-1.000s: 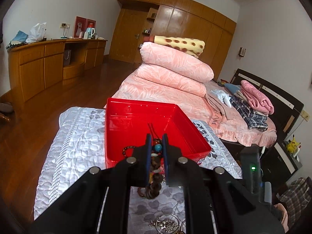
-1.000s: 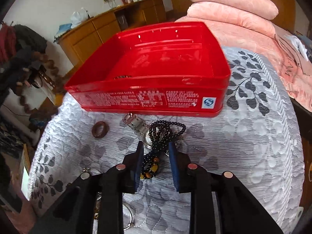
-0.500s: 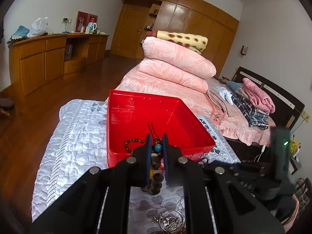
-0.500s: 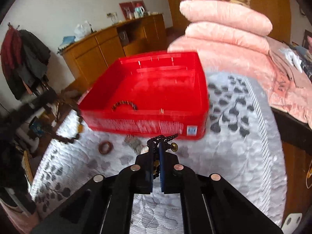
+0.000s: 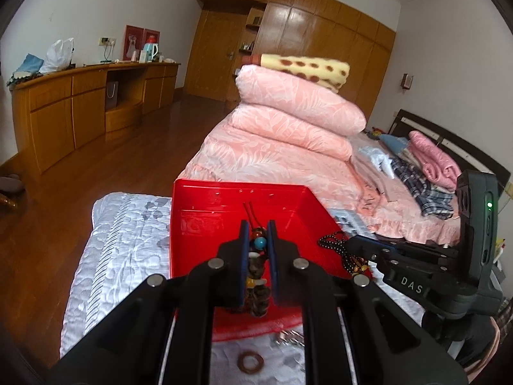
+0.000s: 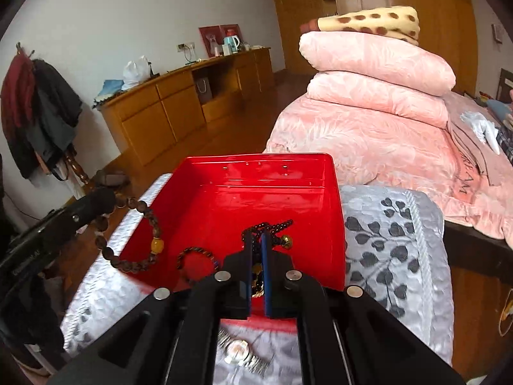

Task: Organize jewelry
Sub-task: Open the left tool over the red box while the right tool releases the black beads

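Both claws grip beads above red tray (image 6: 333, 192) rim.

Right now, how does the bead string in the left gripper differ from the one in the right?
The brown bead string has large wooden-looking beads plus an amber and a turquoise one; the black bead string has tiny beads with a gold one. The brown one drapes over the red tray's rim; the black one hangs inside. Both are clamped.

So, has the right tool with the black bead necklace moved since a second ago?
Yes. The right tool has lifted the black bead necklace off the grey quilt and forward, over the red rectangular tin tray.
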A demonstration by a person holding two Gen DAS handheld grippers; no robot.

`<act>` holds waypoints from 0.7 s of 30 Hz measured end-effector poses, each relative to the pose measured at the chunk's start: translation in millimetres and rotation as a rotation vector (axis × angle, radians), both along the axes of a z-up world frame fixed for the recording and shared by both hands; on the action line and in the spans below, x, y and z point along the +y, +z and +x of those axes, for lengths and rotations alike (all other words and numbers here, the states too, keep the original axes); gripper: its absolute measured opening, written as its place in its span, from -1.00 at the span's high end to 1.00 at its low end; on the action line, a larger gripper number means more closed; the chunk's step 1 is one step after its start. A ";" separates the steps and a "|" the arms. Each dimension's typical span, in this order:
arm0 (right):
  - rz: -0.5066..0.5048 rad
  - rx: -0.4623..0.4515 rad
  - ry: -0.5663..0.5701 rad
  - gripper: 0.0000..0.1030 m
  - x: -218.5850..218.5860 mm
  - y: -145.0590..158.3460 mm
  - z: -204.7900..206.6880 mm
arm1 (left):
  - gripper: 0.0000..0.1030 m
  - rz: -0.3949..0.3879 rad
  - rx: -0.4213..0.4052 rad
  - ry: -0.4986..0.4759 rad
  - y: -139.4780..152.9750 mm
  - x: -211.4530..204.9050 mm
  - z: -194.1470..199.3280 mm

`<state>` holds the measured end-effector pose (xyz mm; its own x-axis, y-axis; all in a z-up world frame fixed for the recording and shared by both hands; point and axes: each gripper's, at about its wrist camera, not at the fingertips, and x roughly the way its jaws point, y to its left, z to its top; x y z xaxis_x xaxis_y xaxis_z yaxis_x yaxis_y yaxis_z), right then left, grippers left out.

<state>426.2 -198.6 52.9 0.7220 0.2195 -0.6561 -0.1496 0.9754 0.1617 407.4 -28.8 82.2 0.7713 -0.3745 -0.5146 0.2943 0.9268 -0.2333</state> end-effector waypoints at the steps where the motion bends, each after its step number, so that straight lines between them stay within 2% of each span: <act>1: -0.010 -0.003 -0.003 0.77 0.4 -2.8 0.4 | 0.78 0.022 0.005 0.003 -4.8 -1.9 6.0; 7: -0.084 -0.040 -0.017 0.72 4.6 2.8 -10.4 | 0.45 0.055 0.028 0.040 -21.0 0.8 13.8; 8: -0.081 -0.046 -0.020 0.67 3.9 4.9 -13.4 | 0.32 0.060 0.019 0.045 -19.5 1.3 11.1; 9: -0.083 -0.054 -0.024 0.56 3.3 6.8 -16.3 | 0.09 0.062 0.009 0.049 -17.8 2.7 9.1; 11: -0.097 -0.072 -0.040 0.35 2.8 10.3 -24.1 | -0.20 0.067 -0.017 0.058 -14.2 3.9 0.6; 14: -0.095 -0.091 -0.049 0.11 1.1 13.3 -36.9 | -0.37 0.076 -0.042 0.066 -10.1 5.7 -13.4; 17: -0.081 -0.104 -0.063 -0.20 -3.9 12.8 -51.7 | -0.70 0.079 -0.065 0.075 -8.4 8.9 -30.9; 21: -0.080 -0.110 -0.073 -0.47 -5.3 10.4 -71.4 | -0.82 0.110 -0.092 0.086 -8.2 12.5 -56.0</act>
<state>354.9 -203.9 63.3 0.8026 0.1138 -0.5856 -0.0904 0.9935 0.0690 351.4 -16.2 74.0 0.8439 -0.2503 -0.4746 0.2284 0.9680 -0.1045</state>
